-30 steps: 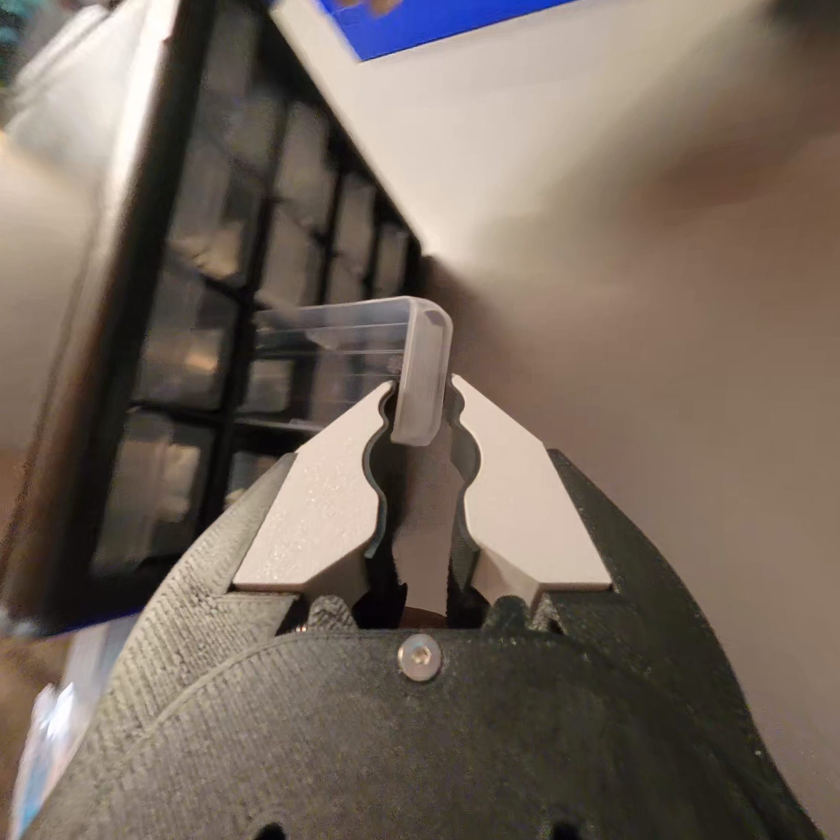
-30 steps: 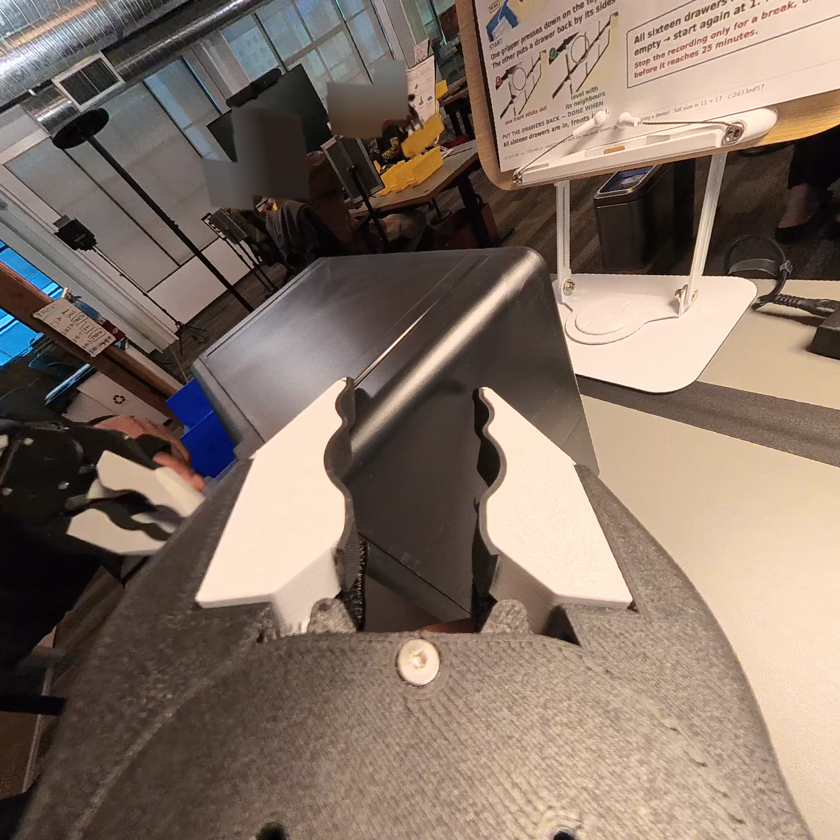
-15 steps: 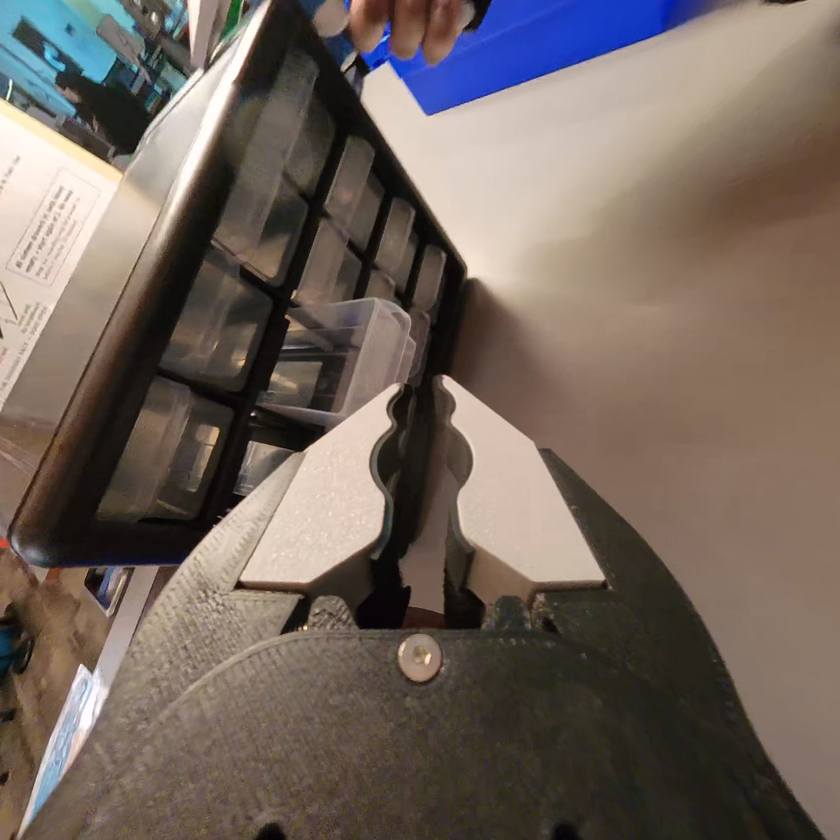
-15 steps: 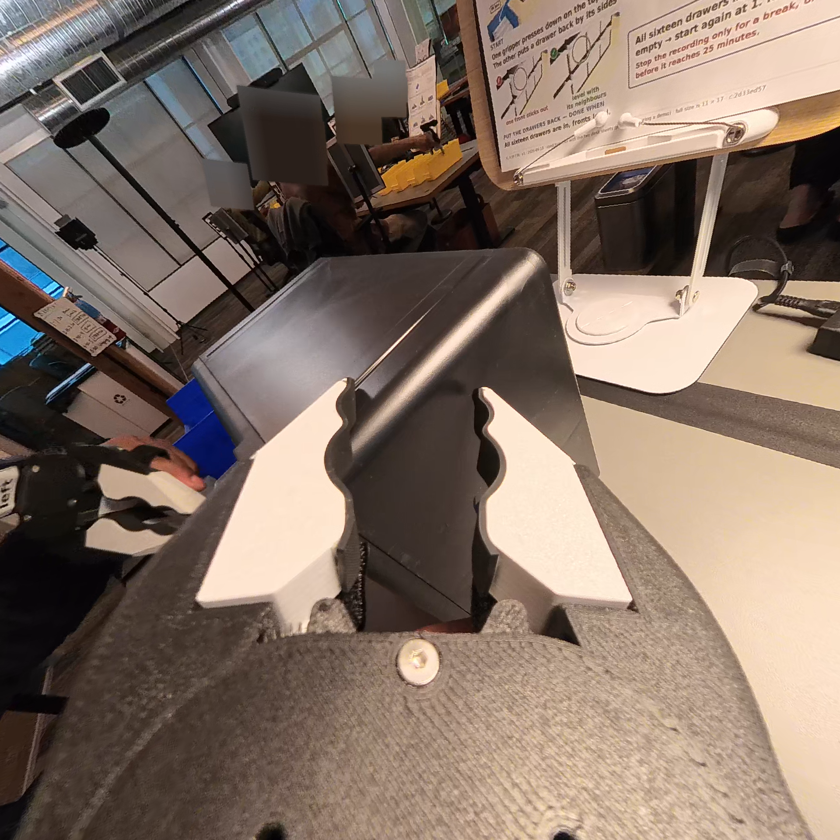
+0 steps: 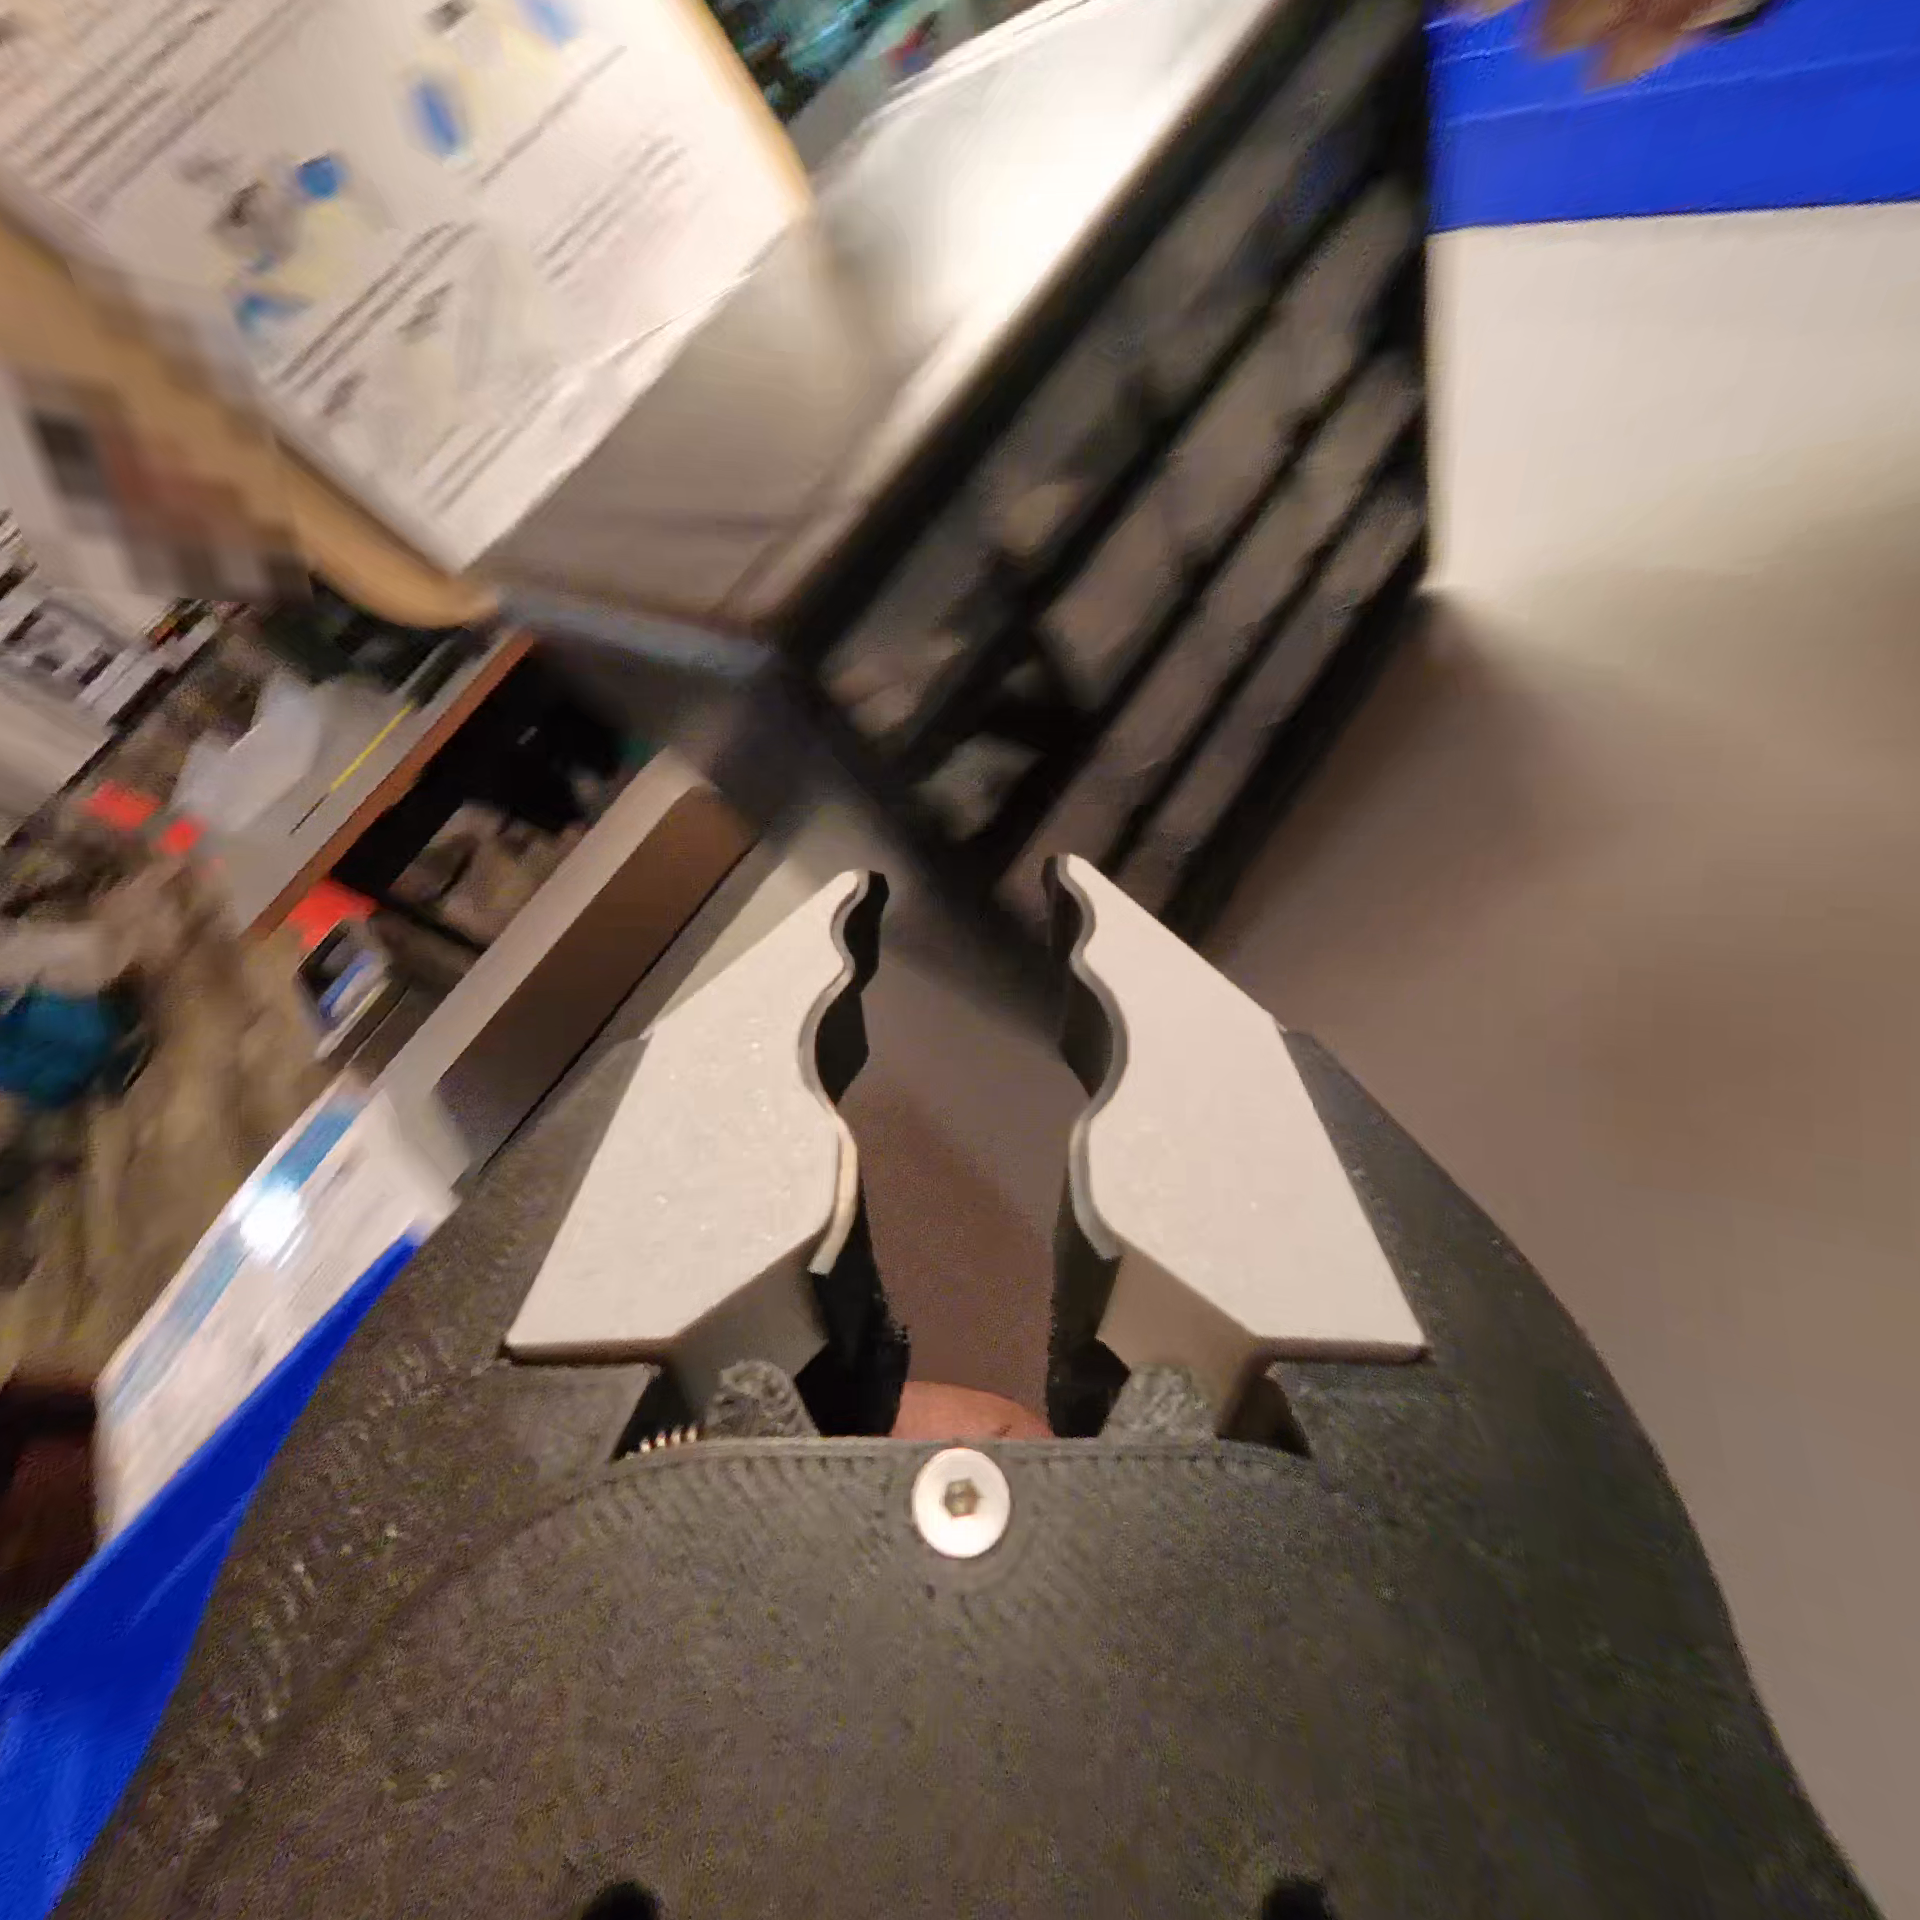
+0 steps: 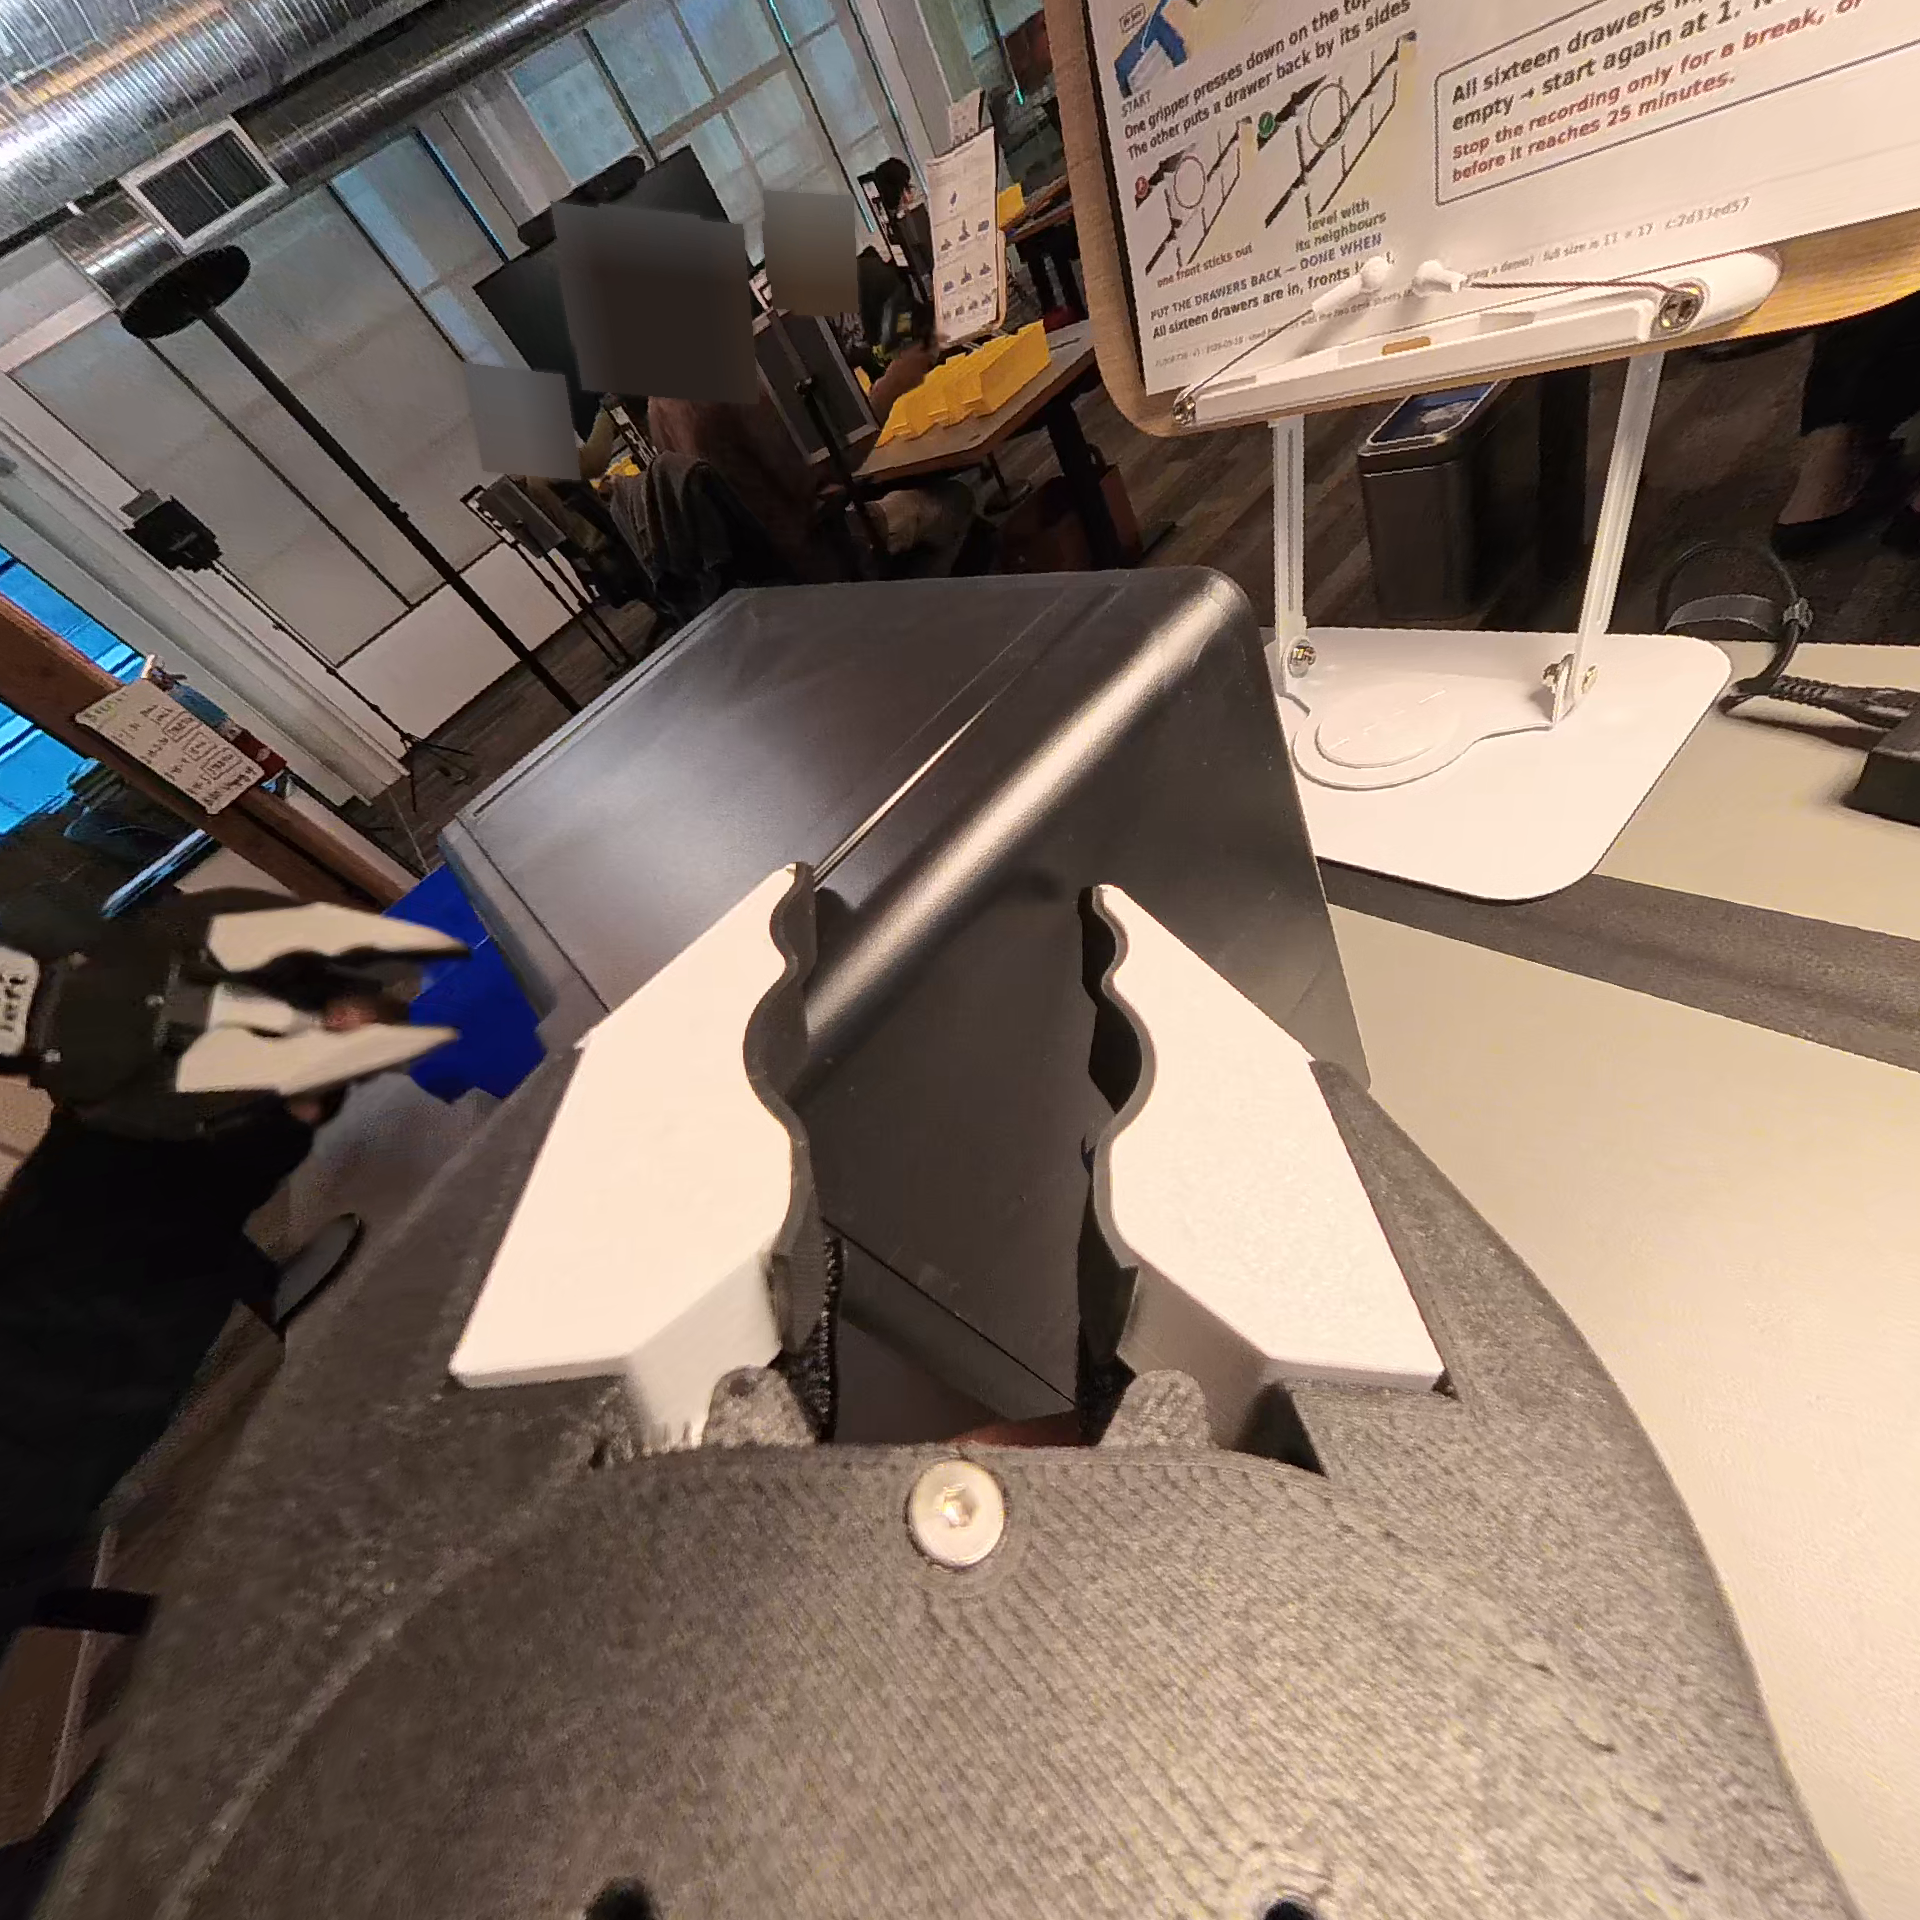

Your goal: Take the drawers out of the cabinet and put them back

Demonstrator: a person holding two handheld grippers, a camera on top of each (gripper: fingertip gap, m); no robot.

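left tool at lower centre of the blurred left wrist view, fingers parted to a moderate gap with only bare grey surface between them, gripping nothing. black cabinet up and right of centre in that view, tilted in frame, rows of clear drawers seated in its front, too smeared to count. blue bin at the upper right edge, another blue edge at lower left.

right tool in the lower middle of the right wrist view, fingers spread wide over the cabinet's top rear corner; whether the pads touch the cabinet cannot be told. left tool again at the left edge, apart from the cabinet, fingers parted. white stand with an instruction sheet at upper right.
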